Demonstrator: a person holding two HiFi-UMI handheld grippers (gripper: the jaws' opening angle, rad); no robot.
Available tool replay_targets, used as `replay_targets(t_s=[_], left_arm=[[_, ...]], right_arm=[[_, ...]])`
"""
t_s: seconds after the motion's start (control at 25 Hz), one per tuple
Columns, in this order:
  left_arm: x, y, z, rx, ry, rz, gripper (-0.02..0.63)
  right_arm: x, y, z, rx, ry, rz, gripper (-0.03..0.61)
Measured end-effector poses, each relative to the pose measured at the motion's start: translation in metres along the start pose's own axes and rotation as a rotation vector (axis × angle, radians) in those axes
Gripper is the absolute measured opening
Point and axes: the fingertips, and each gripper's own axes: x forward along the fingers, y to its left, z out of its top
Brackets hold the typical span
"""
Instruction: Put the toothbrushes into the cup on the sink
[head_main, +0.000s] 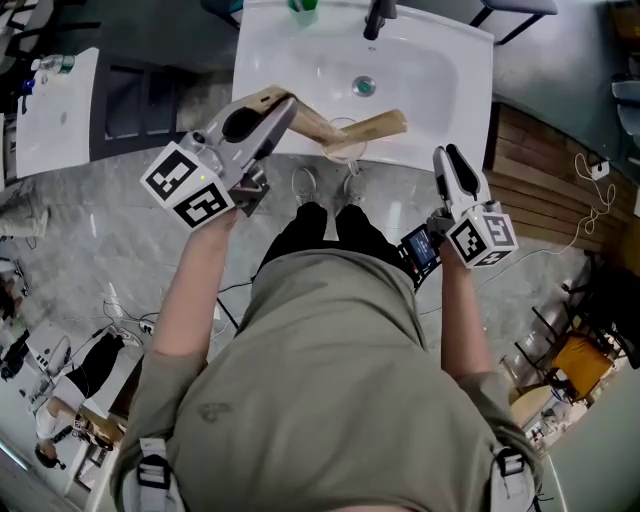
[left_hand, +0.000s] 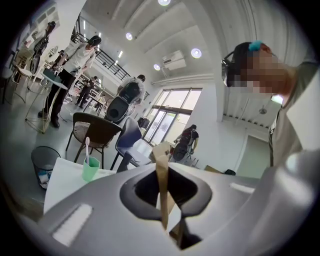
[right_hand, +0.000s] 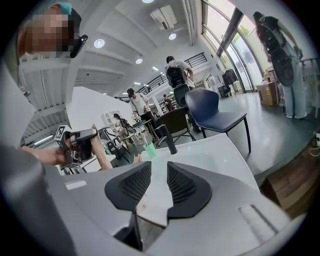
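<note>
Tan packet (head_main: 372, 127) in left tongs (head_main: 282, 108), above sink (head_main: 440, 70).

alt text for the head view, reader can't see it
Seen from above, a person at a sink holds the left hand-held gripper shut on a tan flat item over the sink's front edge. The right hand-held gripper hangs open and empty; a green cup stands beside the tap.

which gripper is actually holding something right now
The left gripper: its jaws are shut on a thin tan piece. The right gripper has its jaws apart with nothing between them.
</note>
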Motion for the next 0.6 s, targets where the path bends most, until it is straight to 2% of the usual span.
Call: replay_targets(t_s=[0.6], left_arm=[[0.017, 0.003, -0.027, -0.031, 0.036, -0.036, 0.014]], right_arm=[[0.003, 0.002, -0.01, 0.002, 0.048, 0.03, 0.094]])
